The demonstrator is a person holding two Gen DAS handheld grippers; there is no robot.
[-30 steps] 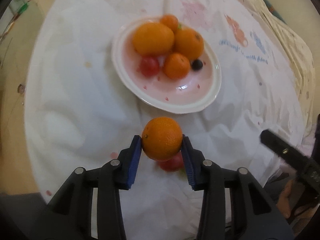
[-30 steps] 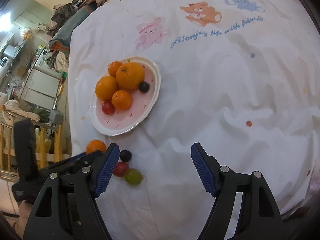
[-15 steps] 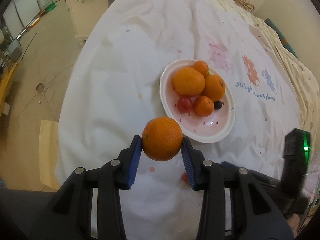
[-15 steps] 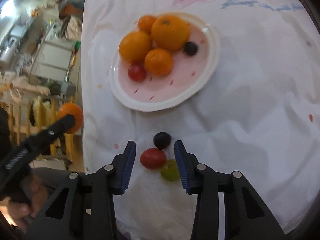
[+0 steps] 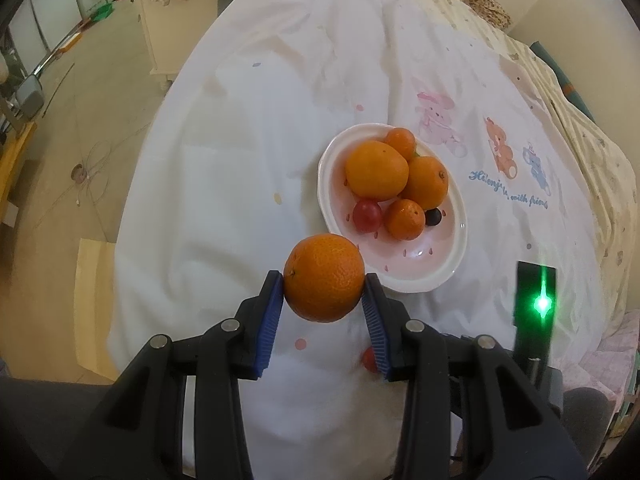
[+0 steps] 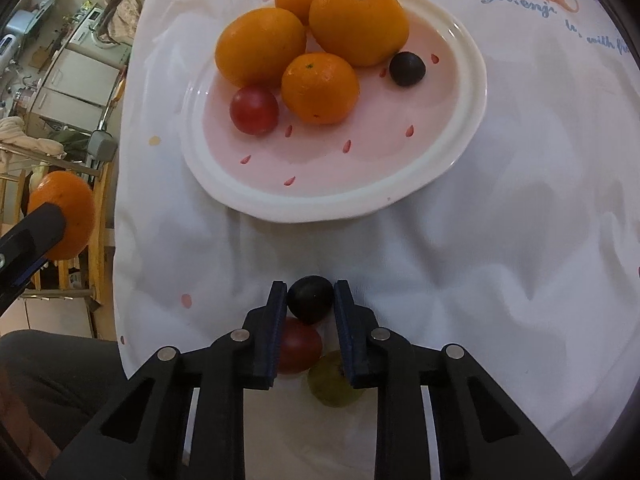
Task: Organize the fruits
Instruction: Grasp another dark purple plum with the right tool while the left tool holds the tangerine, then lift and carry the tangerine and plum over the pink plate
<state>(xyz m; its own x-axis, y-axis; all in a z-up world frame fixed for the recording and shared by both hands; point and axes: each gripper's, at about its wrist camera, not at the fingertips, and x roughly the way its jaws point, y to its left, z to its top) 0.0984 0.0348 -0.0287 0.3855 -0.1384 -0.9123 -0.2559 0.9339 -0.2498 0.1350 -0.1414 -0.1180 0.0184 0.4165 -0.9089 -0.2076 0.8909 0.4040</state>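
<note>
A: Nearest in the right wrist view, the right gripper (image 6: 310, 300) is pinching a dark grape (image 6: 310, 299) between its blue pads, low in the centre of the frame. Is that hold looking safe?

B: I'm doubting it. The pads are touching only the grape's sides, and it is small and round, so it may be squirting out. A red tomato (image 6: 298, 345) and a green fruit (image 6: 332, 380) are lying right under the fingers; any dragging could be sending them rolling off the white cloth (image 6: 480, 280).

A: And the left gripper (image 5: 324, 300)?

B: It is clamping an orange (image 5: 324, 277) at centre frame, held in the air just short of the plate's (image 5: 416, 280) near rim. The orange is bulging well past the pads, so a tilt could be letting it slip.

A: Farther on, the plate itself?

B: Oranges, a red fruit and a dark one are crowding its far half. Dropping the orange among them could be knocking them over the rim; the bare pink near half is looking safer.
</note>
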